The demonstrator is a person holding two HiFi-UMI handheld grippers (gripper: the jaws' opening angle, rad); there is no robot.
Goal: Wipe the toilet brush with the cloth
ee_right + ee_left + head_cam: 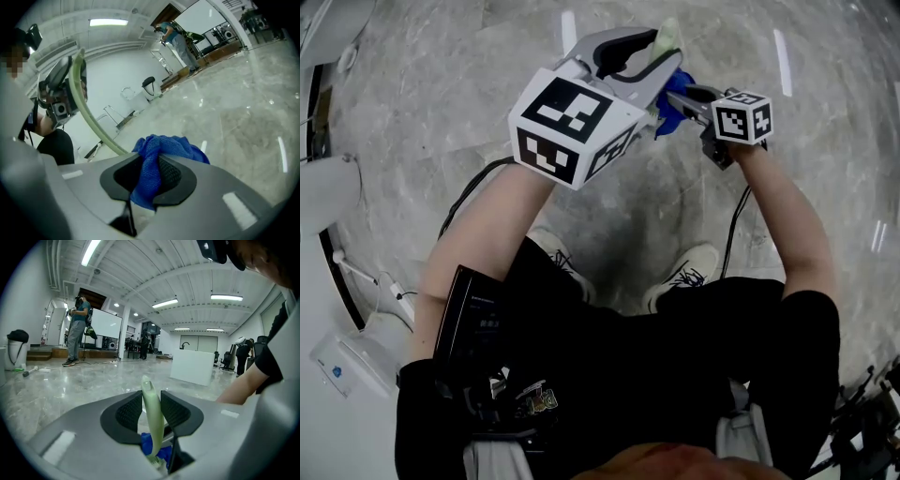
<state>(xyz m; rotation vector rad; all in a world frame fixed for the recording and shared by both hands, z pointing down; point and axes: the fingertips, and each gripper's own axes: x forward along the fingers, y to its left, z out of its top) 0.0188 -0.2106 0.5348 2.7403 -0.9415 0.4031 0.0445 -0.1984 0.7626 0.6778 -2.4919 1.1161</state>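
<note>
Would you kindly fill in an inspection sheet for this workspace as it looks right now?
Surface: polished grey marble floor, glossy, no spill seen.
Job's things: pale green plastic toilet brush handle; blue microfibre cloth close beside it; brush head not made out.
Clutter: small loose object on the floor near a bin with black liner.
Grippers: left hand-held gripper shut on the handle; right hand-held gripper shut on the cloth.
Cables: black cables hang beside both forearms.
Surroundings: standing people, white block, ceiling strip lights.
</note>
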